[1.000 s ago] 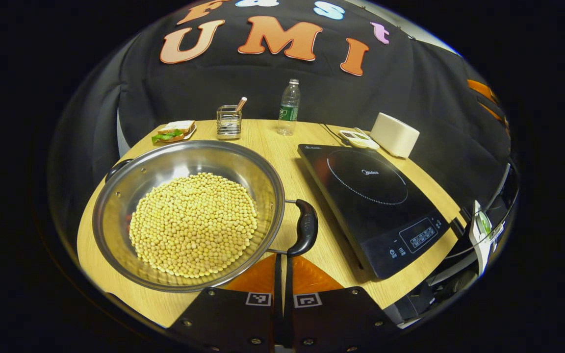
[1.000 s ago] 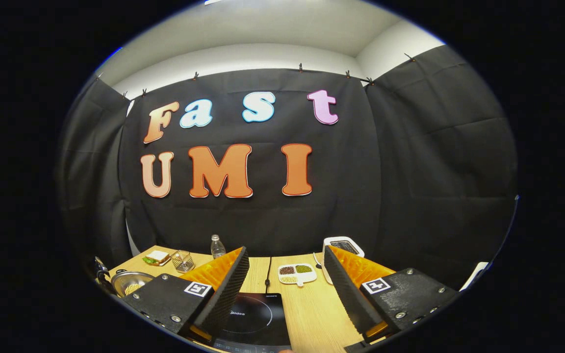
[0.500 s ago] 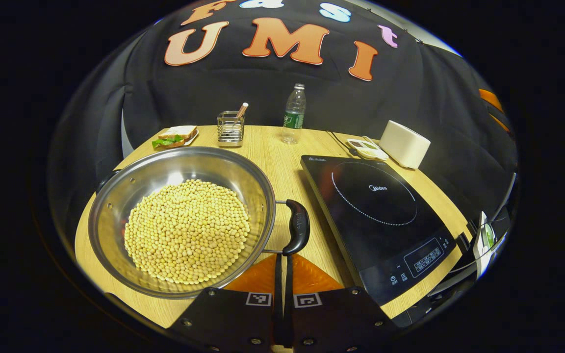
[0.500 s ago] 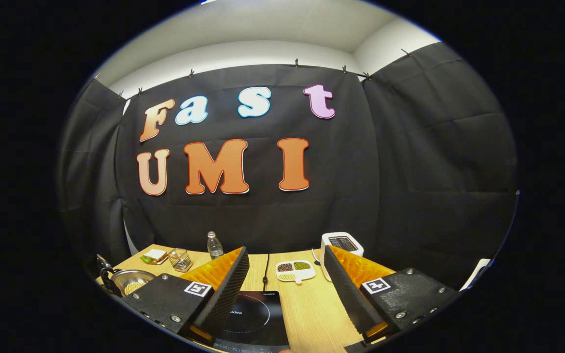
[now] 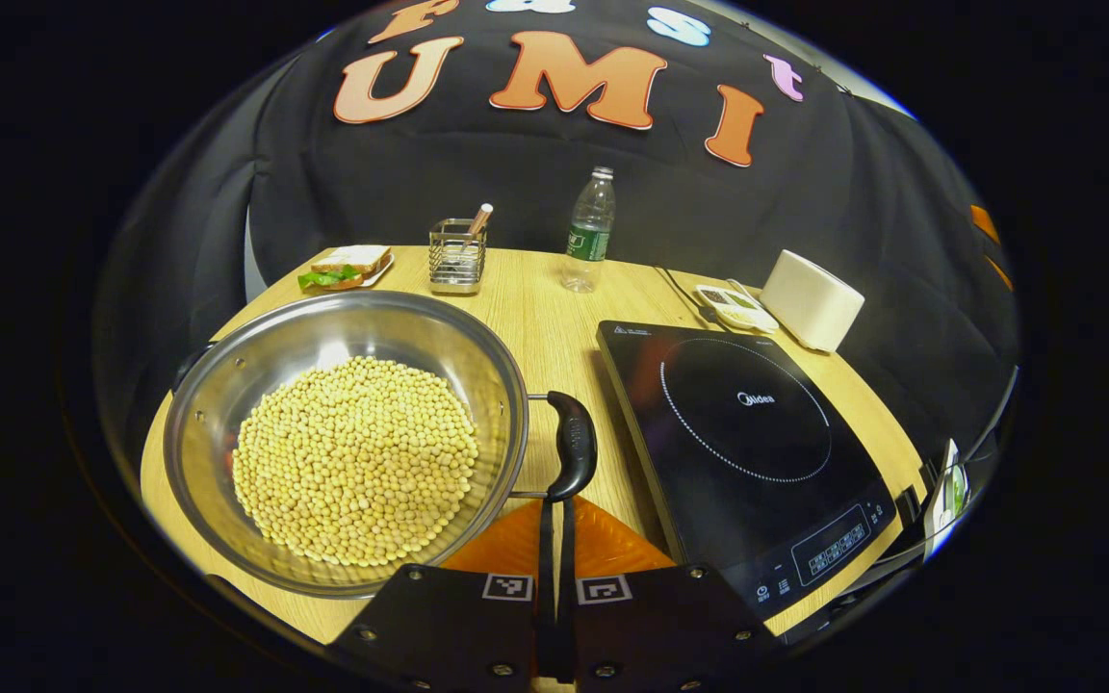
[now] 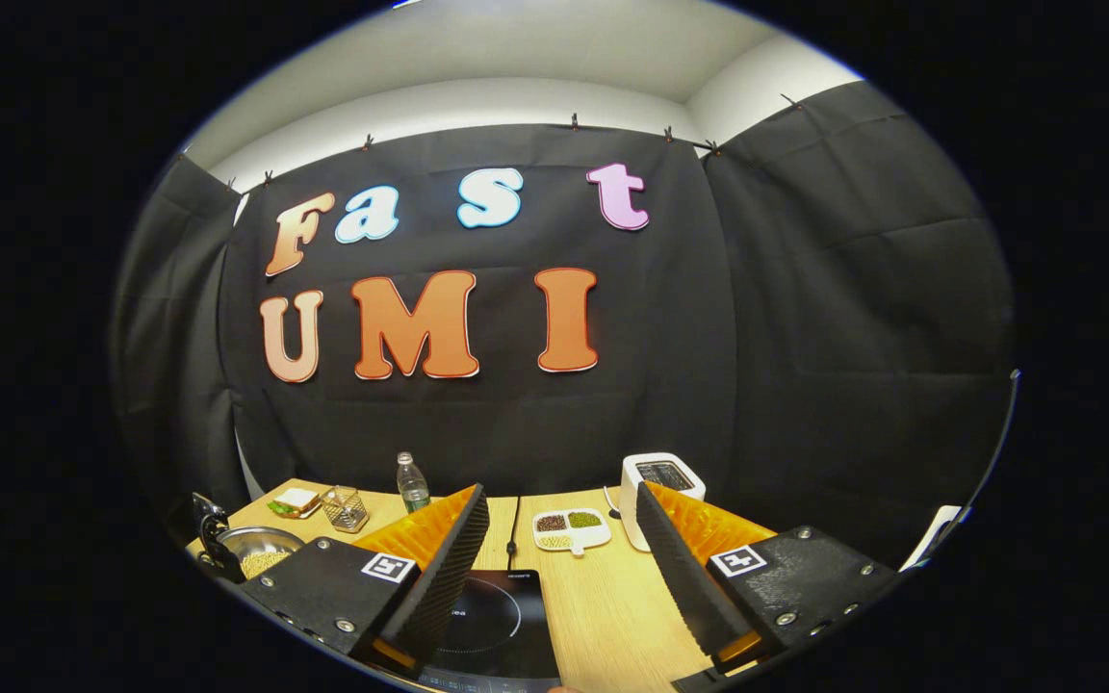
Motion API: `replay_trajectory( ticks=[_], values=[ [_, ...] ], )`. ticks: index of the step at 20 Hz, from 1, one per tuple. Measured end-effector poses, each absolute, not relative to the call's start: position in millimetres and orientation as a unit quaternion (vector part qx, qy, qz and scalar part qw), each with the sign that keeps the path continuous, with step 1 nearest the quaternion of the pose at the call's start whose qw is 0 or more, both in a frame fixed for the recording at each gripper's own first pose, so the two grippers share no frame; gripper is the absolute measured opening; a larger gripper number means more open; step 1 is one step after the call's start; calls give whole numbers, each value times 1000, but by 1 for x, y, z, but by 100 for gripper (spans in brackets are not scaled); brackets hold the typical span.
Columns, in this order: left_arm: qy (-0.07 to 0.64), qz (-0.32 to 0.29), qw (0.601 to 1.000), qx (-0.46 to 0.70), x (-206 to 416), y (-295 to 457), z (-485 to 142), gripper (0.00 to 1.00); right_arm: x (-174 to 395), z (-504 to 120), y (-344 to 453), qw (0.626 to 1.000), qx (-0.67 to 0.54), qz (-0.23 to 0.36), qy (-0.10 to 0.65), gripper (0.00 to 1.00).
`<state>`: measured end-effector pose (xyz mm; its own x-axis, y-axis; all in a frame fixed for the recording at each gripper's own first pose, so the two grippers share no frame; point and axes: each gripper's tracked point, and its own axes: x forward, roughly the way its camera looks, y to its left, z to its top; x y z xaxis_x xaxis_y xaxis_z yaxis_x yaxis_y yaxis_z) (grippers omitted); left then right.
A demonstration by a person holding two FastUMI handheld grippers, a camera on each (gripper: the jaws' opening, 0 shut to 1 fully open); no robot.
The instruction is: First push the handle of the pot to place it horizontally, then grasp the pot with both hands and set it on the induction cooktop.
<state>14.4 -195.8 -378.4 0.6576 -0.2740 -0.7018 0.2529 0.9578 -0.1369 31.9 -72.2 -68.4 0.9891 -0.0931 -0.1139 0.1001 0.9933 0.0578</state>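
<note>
A wide steel pot (image 5: 227, 385) full of pale yellow beans sits on the left of the wooden table (image 5: 535, 318). Its black side handle (image 5: 574, 443) points toward the black induction cooktop (image 5: 747, 433), which lies flat to the right with a strip of bare wood between them. My left gripper (image 5: 554, 505) is shut with nothing in it, and its tips touch the near end of that handle. My right gripper (image 6: 559, 539) is held open above the cooktop (image 6: 497, 626), nothing between its fingers. The pot (image 6: 256, 553) shows small at the far left there.
Along the table's back edge stand a sandwich on a plate (image 5: 348, 265), a wire holder (image 5: 456, 255), a water bottle (image 5: 588, 231), a small divided dish (image 5: 733, 306) and a white box-shaped appliance (image 5: 810, 298). Black cloth walls close in behind.
The pot and its handle have shifted left in the left gripper view, widening the gap to the cooktop, with the shut left gripper staying at the handle. The right gripper view has drifted slightly.
</note>
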Motion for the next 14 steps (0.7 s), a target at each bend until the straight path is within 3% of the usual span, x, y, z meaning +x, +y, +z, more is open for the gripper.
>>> replay_trajectory(
  ticks=[14],
  values=[
    [386, -155, 909, 11, 32, -206, -381, 2, 37, -76, -81, 995, 30, -67, 63, 96]
  ],
)
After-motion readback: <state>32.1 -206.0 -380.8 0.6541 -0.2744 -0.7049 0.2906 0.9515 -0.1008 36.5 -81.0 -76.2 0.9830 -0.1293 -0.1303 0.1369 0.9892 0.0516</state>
